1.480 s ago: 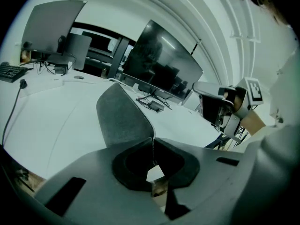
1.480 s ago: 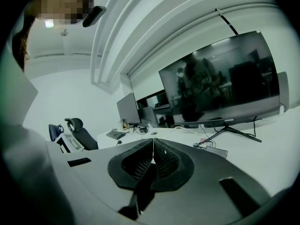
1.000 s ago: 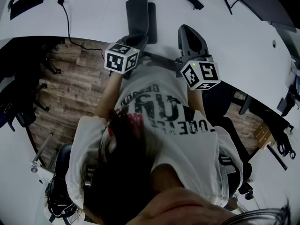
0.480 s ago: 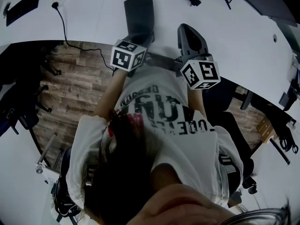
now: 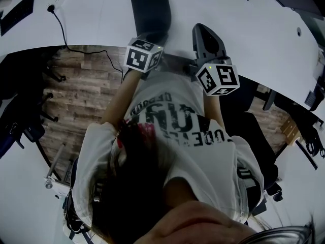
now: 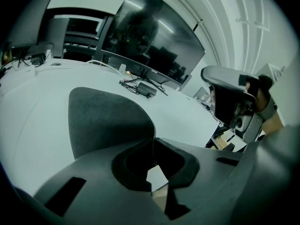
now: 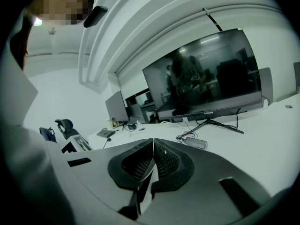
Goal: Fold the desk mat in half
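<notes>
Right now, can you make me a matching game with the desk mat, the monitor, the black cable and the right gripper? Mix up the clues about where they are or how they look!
Things:
1. desk mat
2. monitor
3. black cable
4. right gripper

Clues:
A. jaws together, nothing between them
B. standing upright, screen dark
C. dark grey, lying flat on the white desk
D. snaking off the desk's edge, left of the mat

Pairs: 1-C, 2-B, 3-D, 4-A
</notes>
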Motion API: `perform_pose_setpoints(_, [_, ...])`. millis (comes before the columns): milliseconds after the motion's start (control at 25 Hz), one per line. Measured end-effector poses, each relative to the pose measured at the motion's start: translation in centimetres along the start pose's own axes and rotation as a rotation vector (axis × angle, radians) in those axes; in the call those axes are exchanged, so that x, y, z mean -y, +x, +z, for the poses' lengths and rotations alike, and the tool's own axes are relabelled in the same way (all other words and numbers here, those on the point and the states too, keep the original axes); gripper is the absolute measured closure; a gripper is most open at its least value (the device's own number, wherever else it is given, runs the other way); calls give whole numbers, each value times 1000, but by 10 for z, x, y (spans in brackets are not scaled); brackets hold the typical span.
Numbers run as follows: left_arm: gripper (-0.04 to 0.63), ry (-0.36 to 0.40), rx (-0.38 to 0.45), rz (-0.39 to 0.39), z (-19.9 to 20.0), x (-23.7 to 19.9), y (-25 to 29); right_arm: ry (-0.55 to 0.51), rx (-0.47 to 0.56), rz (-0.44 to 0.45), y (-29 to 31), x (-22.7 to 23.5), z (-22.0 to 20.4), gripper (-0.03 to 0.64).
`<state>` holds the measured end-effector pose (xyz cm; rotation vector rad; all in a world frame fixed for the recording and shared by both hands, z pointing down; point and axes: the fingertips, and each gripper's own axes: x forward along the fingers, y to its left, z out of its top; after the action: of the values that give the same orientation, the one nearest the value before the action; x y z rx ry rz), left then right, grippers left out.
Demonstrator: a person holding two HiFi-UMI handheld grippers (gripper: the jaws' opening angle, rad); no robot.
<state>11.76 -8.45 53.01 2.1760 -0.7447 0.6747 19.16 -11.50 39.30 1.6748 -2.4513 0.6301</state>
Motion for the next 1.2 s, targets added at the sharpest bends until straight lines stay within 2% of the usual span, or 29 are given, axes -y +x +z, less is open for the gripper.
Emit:
perform_pose_setpoints(440, [581, -13, -49, 14, -8, 4, 22, 11, -8, -20, -7, 11, -6, 615])
perform_pose_setpoints(840, [581, -32, -99, -5, -28, 7, 51, 15, -16, -21, -9, 13, -8, 615])
perform_pose_setpoints(960, [581, -30, -132, 14, -31, 5, 56, 21, -18, -25, -10, 16, -9, 615])
perform_pose_setpoints(1200, [581, -65, -157, 19, -34, 5, 59, 31, -8, -29, -13, 16, -8, 615])
